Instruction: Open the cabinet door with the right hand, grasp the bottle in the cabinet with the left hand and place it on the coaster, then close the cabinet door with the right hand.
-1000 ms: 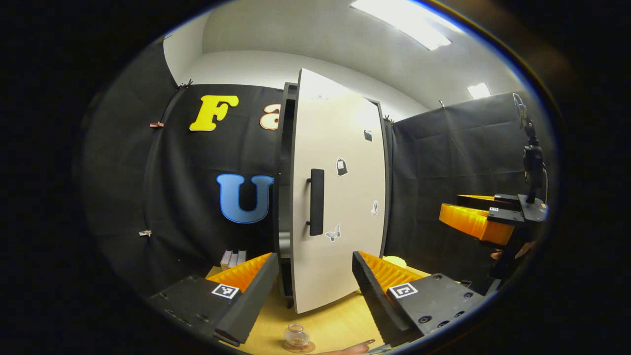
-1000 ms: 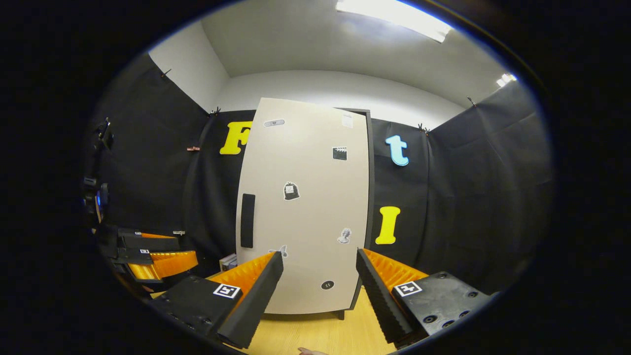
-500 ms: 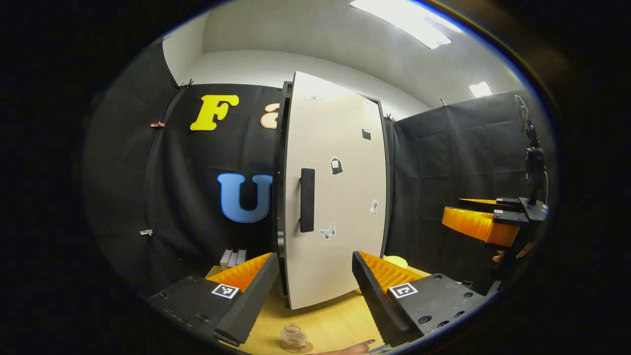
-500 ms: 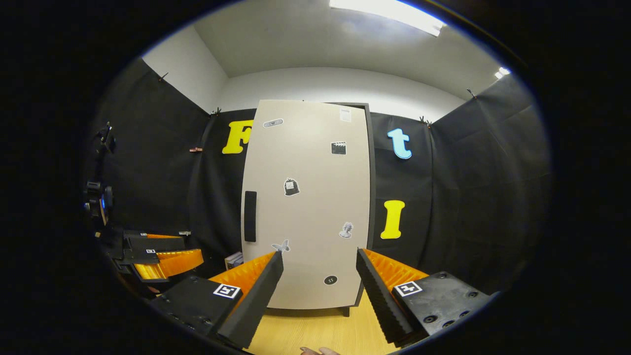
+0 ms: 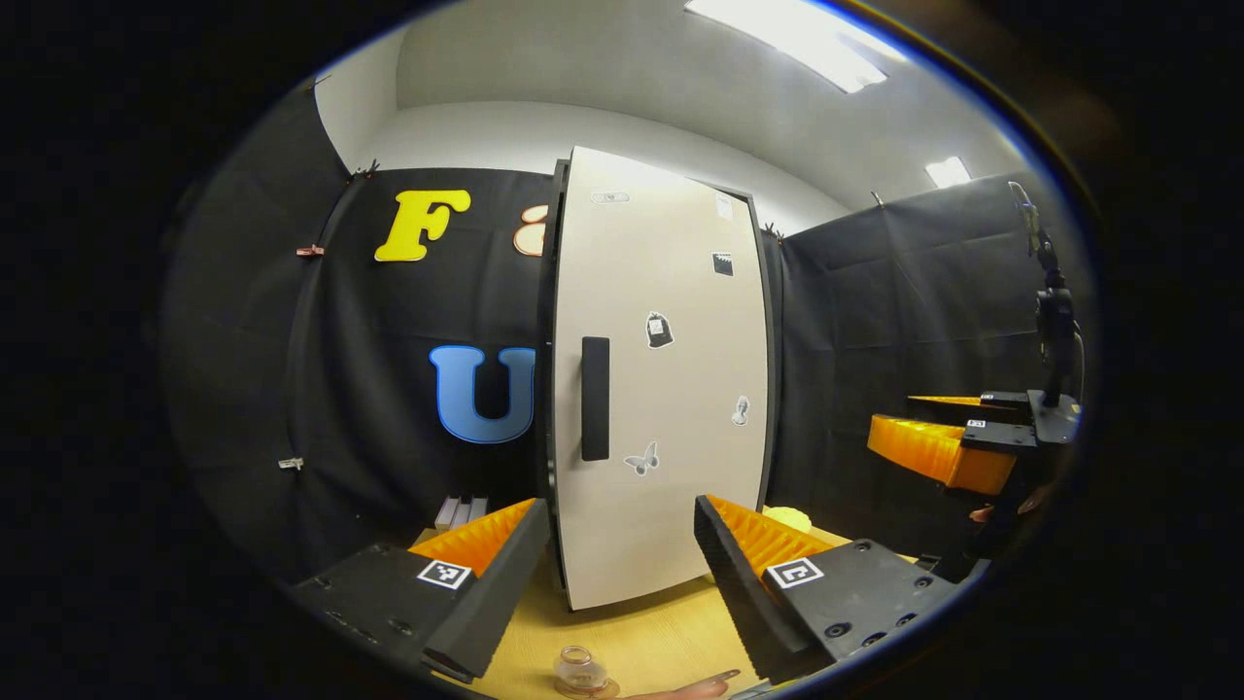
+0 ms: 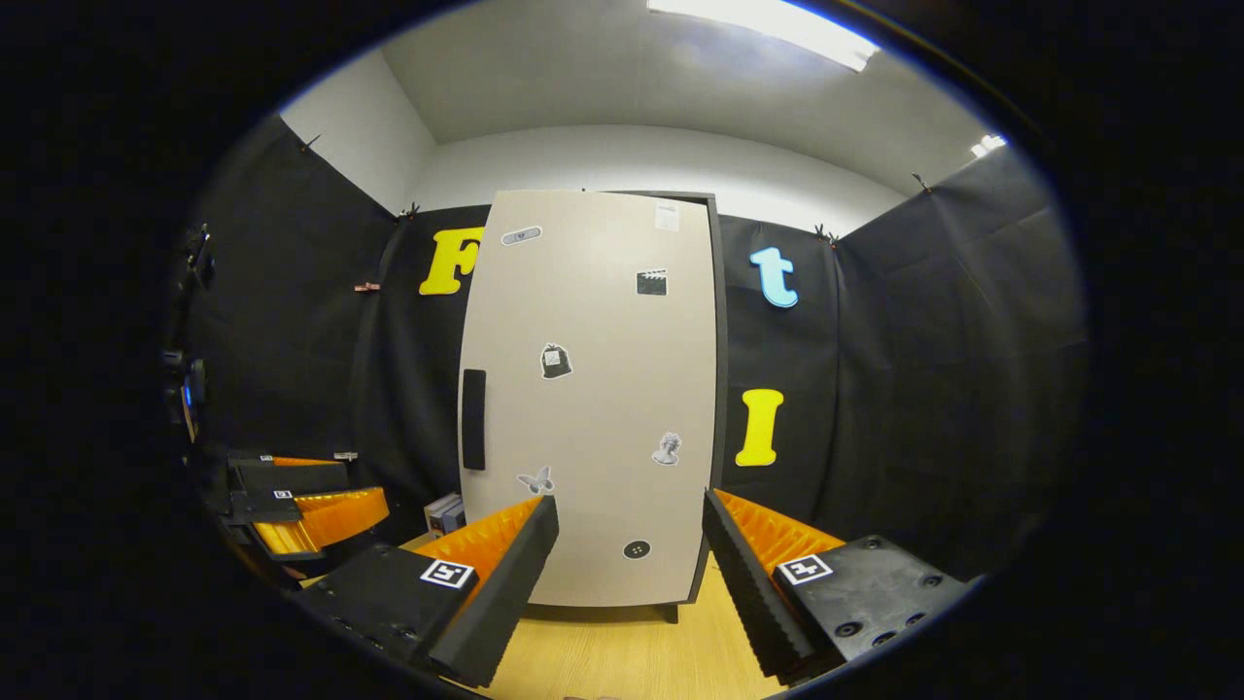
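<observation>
While the cabinet door (image 5: 661,389) looks shut or nearly so, the bottle (image 5: 580,671) stands on the coaster (image 5: 587,689) at 6 o'clock — left gripper (image 5: 612,574) and right gripper (image 6: 627,574) both splayed apart, empty, level.

Cabinet door (image 5: 661,389) swung from clearly ajar a second ago to nearly flush with the cabinet frame (image 5: 547,389), dark gap at the handle (image 5: 595,399) side almost gone. In the right gripper view, door (image 6: 593,399) now seen squarer and slightly farther left.
</observation>
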`<state>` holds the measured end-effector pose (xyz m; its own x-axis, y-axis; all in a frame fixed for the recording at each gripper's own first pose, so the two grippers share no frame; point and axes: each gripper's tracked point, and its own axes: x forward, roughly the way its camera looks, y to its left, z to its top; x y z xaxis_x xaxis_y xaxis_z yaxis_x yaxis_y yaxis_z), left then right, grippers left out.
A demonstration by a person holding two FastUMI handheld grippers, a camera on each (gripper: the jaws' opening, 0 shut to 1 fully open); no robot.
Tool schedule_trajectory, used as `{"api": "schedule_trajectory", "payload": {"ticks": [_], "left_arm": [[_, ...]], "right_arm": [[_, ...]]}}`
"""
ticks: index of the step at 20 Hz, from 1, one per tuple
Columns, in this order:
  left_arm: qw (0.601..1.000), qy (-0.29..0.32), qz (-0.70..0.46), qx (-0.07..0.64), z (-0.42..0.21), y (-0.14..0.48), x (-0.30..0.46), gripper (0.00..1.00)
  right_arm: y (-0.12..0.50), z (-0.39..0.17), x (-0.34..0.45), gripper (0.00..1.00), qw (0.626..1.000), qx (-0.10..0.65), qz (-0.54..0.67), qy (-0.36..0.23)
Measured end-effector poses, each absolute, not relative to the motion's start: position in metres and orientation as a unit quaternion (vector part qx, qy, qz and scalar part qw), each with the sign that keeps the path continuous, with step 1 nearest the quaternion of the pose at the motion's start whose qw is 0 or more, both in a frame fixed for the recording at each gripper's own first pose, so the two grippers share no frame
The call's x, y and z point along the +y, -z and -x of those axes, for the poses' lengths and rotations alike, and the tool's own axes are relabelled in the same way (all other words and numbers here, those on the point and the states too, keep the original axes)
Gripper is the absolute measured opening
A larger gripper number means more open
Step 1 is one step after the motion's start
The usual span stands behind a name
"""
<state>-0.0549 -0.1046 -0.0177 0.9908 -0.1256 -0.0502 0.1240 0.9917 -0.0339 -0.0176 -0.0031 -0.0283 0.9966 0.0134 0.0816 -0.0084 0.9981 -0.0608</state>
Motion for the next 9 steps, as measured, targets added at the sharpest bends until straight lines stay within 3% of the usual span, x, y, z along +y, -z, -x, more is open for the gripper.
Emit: {"api": "schedule_trajectory", "payload": {"ticks": [9], "left_arm": [[0.997,0.068,0.016,0.031,0.041,0.021,-0.110,0.94]], "right_arm": [[0.037,0.009,-0.007,0.97,1.000,-0.024,0.018,-0.003]]}}
